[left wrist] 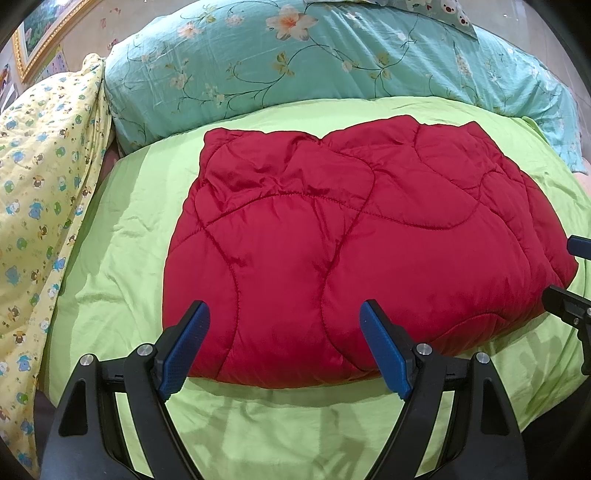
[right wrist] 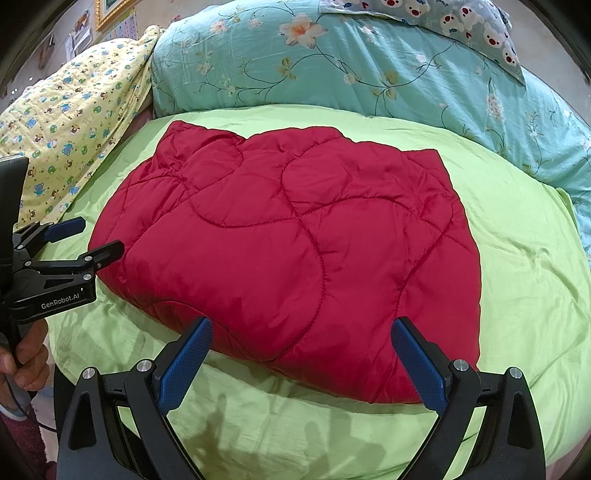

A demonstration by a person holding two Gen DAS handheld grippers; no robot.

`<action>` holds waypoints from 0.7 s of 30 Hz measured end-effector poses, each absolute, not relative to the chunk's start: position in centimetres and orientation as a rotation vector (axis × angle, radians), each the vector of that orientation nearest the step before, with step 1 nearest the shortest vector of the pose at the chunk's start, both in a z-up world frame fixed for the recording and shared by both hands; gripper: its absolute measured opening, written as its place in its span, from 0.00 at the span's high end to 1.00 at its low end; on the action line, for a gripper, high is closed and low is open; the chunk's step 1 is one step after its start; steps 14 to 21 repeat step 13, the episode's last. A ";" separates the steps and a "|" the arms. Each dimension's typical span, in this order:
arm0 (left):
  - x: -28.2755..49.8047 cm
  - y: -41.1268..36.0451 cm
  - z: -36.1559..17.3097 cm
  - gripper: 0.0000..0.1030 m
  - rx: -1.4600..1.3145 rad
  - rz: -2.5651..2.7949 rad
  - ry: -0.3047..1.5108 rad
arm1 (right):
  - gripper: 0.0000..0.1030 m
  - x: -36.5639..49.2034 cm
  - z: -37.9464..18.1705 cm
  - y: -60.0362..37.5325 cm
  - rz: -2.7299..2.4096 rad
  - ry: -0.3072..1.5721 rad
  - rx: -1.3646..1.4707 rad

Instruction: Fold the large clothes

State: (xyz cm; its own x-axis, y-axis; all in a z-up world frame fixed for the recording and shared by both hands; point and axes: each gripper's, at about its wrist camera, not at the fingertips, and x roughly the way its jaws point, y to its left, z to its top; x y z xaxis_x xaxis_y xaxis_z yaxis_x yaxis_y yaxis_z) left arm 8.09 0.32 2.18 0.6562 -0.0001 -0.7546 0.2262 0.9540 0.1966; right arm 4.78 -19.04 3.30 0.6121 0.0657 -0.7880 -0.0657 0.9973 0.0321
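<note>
A red quilted padded garment [left wrist: 351, 236] lies folded into a thick rectangular bundle on a lime-green sheet [left wrist: 122, 236]; it also shows in the right wrist view [right wrist: 295, 243]. My left gripper [left wrist: 284, 347] is open and empty, hovering just above the bundle's near edge. It also shows at the left of the right wrist view [right wrist: 98, 240], jaws apart beside the bundle's left end. My right gripper [right wrist: 301, 365] is open and empty over the bundle's near right edge. Its fingers [left wrist: 569, 295] show at the right edge of the left wrist view.
A teal floral duvet [left wrist: 295, 62] is piled behind the bundle. A yellow cartoon-print blanket [left wrist: 40, 184] lies at the left. A bear-print pillow [right wrist: 443, 18] sits at the back right. A framed picture [left wrist: 33, 33] hangs on the wall at the far left.
</note>
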 end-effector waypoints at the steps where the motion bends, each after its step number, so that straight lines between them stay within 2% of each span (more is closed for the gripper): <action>1: 8.1 0.3 2.2 0.19 0.285 -0.131 0.849 | 0.05 4.8 3.3 -19.0 0.076 0.909 0.000; 21: 8.0 0.3 2.2 0.19 0.277 -0.151 0.848 | 0.05 4.8 3.3 -18.9 0.078 0.909 0.002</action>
